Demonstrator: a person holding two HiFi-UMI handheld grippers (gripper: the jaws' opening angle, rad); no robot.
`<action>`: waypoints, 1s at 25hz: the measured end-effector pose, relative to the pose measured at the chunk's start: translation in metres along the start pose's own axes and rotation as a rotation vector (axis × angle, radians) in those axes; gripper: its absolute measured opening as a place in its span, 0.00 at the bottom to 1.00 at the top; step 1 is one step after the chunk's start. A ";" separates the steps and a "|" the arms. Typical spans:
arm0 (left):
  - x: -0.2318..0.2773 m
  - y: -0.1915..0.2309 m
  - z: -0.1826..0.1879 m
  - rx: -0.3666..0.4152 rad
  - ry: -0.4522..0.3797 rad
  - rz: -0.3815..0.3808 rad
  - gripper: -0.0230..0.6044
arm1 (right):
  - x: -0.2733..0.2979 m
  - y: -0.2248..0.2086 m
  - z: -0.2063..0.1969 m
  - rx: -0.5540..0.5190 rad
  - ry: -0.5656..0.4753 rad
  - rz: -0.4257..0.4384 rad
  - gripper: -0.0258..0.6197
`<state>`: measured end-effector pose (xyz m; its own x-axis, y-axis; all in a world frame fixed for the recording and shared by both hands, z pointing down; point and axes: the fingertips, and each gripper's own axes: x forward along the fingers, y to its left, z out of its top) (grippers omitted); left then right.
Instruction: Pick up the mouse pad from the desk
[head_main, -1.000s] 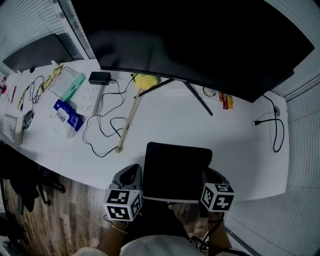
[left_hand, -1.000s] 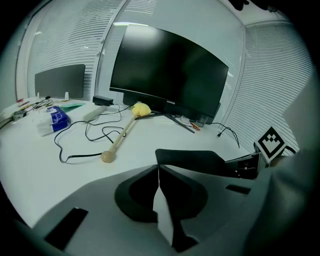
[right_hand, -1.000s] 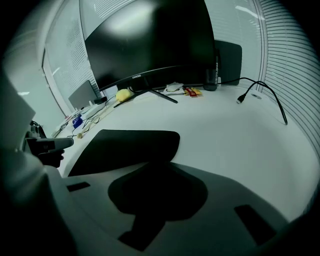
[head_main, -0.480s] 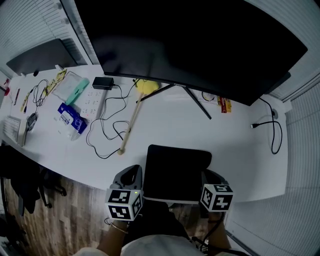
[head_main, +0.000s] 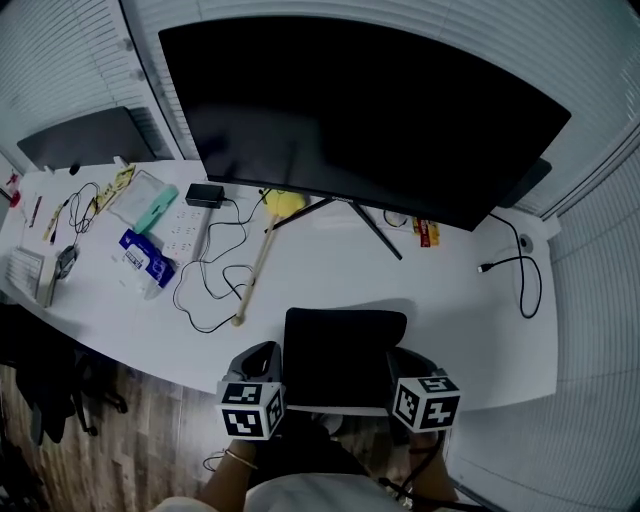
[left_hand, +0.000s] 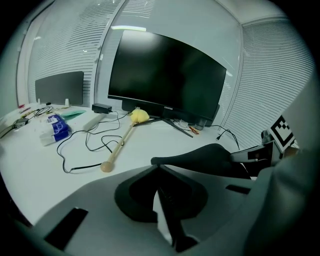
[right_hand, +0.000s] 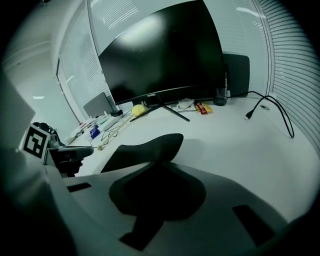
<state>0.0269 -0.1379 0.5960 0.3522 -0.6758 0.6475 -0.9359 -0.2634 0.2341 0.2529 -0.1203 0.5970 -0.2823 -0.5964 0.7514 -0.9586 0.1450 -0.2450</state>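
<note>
The black mouse pad (head_main: 340, 355) hangs bowed just above the near edge of the white desk (head_main: 470, 330), casting a shadow on it. My left gripper (head_main: 280, 388) is shut on its near left corner, and my right gripper (head_main: 393, 386) on its near right corner. In the left gripper view the pad (left_hand: 210, 157) arches up from my left gripper (left_hand: 158, 168) toward the right gripper (left_hand: 260, 152). In the right gripper view the pad (right_hand: 150, 149) rises from my right gripper (right_hand: 161, 163); its jaws have just been closing with the pad between them.
A big dark monitor (head_main: 350, 120) on a V-shaped stand fills the back. To the left lie a wooden-handled brush (head_main: 255, 270) with a yellow head, a looping black cable (head_main: 205, 275), a power strip (head_main: 180, 232) and a blue packet (head_main: 145, 258). Another cable (head_main: 520, 275) lies at the right.
The mouse pad has come up off the desk and now bows, with a shadow under it. The right gripper has risen with it; the left one has barely shifted.
</note>
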 end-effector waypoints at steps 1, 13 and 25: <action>0.000 -0.002 0.004 0.003 -0.010 -0.003 0.07 | -0.001 0.001 0.005 -0.009 -0.010 0.001 0.13; -0.017 -0.005 0.051 0.035 -0.127 0.003 0.07 | -0.028 0.025 0.073 -0.151 -0.169 0.034 0.13; -0.026 -0.021 0.094 0.065 -0.233 -0.031 0.07 | -0.072 0.038 0.140 -0.248 -0.347 0.052 0.13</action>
<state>0.0382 -0.1800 0.5059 0.3807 -0.8056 0.4539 -0.9246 -0.3246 0.1992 0.2418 -0.1822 0.4481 -0.3419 -0.8075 0.4806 -0.9353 0.3419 -0.0909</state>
